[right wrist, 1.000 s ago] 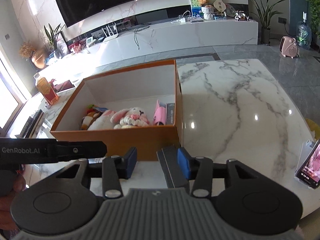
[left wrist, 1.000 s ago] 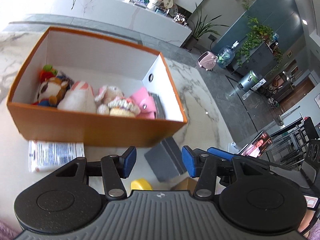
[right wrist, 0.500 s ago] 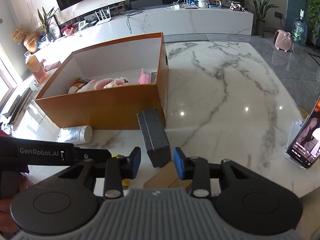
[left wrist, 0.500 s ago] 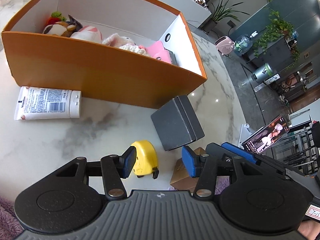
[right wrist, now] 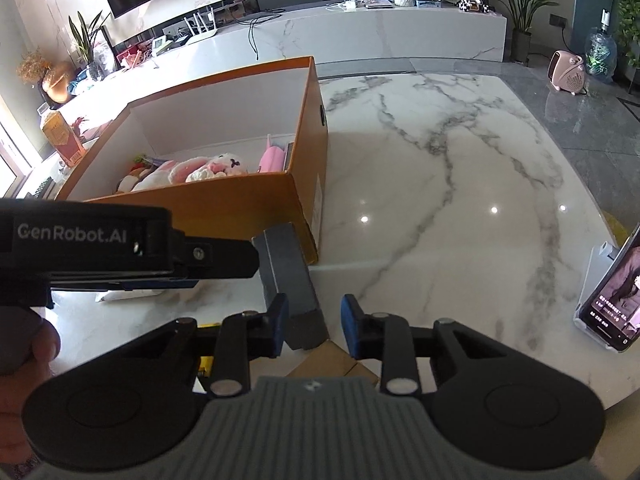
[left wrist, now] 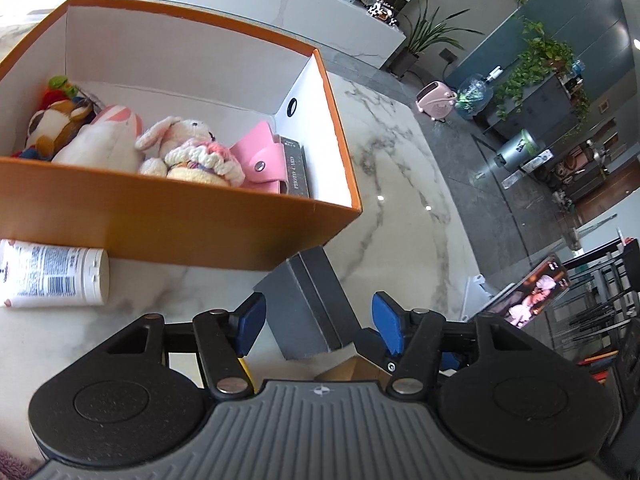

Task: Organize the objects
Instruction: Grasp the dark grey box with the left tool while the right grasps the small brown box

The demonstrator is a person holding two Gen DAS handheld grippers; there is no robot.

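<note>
1. White tube [left wrist: 52, 276]: the left picture edge is cutting off its end.
2. Yellow item [left wrist: 245, 368]: the left claw [left wrist: 318, 326] is hiding most of it.
3. Phone [right wrist: 616, 300]: the right edge is cropping it.

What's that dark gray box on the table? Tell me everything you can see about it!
The dark gray box is small, rectangular and matte, probably card, with a seam where its lid meets the base. It is closed and lies on the marble table, its far end at the orange box's near corner. It sits between the fingers of both hand-held grippers: the left hand-held gripper is opening, the right hand-held gripper is closing around it.
</note>
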